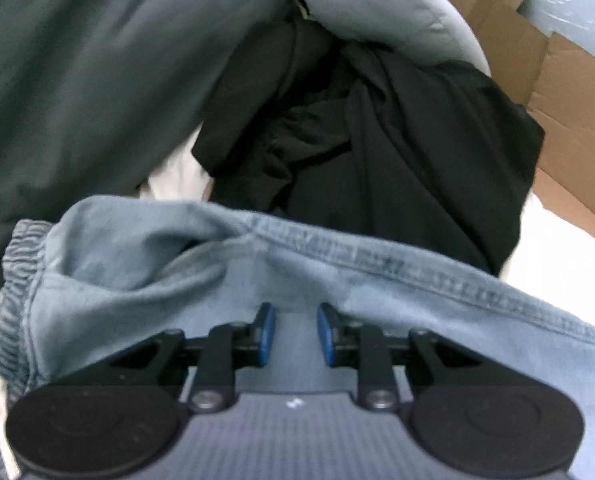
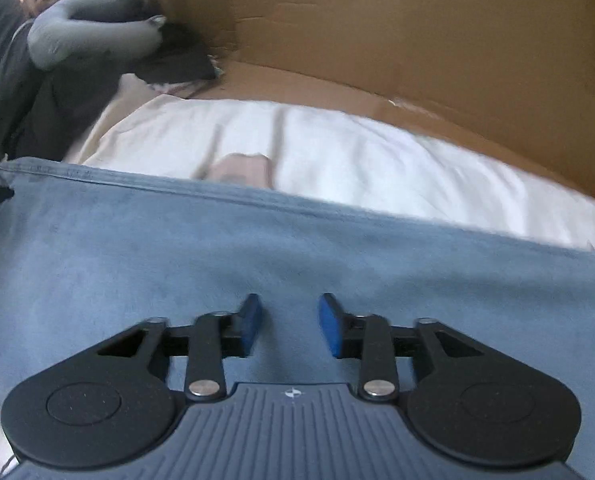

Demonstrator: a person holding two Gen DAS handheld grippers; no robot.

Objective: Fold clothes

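Both tongs, left gripper [image 1: 296,330] and right gripper [image 2: 290,328], sat released, pads apart over the blue garment [image 2: 137,248], cardboard box [image 2: 377,40] far behind.

Brown cardboard box wall [image 2: 377,20] behind; white sheet [image 2: 377,160] below.

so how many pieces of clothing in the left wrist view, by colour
blue: 1, the blue shorts with the elastic waistband
black: 1, the black garment
dark grey-green: 1, the dark grey-green garment
light grey: 1, the light grey garment
total: 4 (a scrap of white cloth too hidden to count)
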